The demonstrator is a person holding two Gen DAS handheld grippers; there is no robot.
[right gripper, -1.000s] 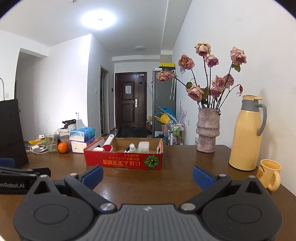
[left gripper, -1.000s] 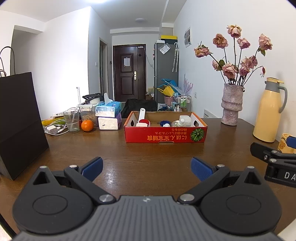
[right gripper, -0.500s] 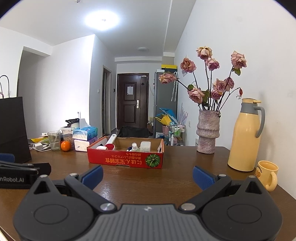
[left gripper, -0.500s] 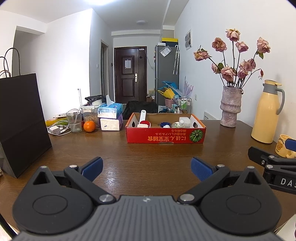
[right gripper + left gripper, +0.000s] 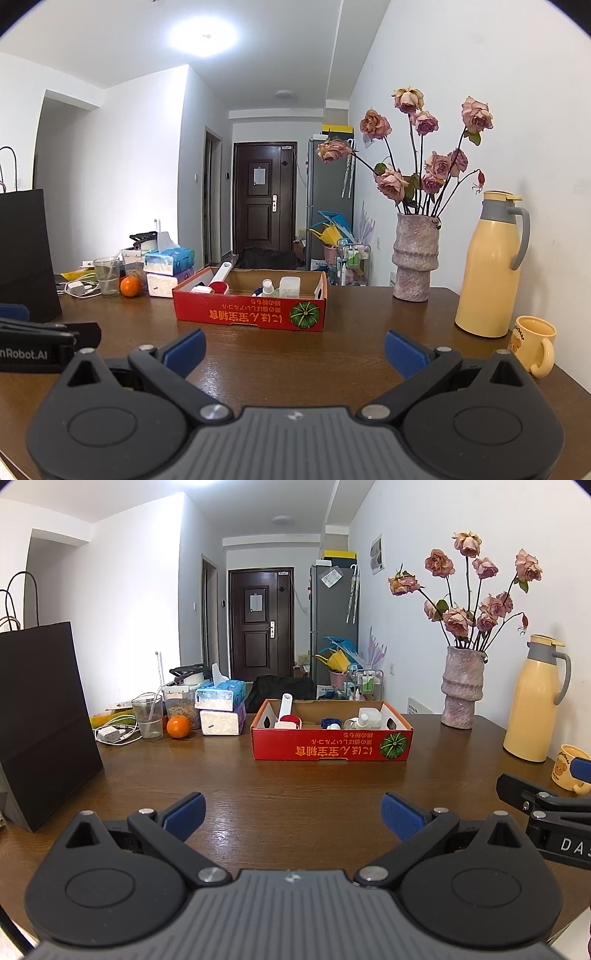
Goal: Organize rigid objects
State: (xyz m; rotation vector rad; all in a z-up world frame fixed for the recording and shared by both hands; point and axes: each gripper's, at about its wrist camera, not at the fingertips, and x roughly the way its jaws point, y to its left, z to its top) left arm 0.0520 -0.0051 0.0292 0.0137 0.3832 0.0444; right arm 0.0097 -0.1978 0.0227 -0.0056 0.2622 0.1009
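A red cardboard tray [image 5: 332,747] [image 5: 251,314] stands mid-table with a white-handled lint roller [image 5: 286,710] [image 5: 221,275], a small white bottle [image 5: 266,287] and a clear box [image 5: 368,718] [image 5: 289,287] inside. My left gripper [image 5: 292,814] is open, well short of the tray, nothing between its blue pads. My right gripper [image 5: 293,349] is open too, empty, level with the left one. Each gripper shows at the edge of the other's view.
A black paper bag [image 5: 40,716] stands at the left. An orange [image 5: 178,726], a glass [image 5: 147,716], tissue packs [image 5: 221,712] and a charger lie behind it. A vase of roses [image 5: 415,258], a yellow flask [image 5: 487,266] and a yellow mug [image 5: 533,345] stand at the right.
Both grippers have drawn back and risen slightly; the tray looks a little farther away. Both stay open and empty.
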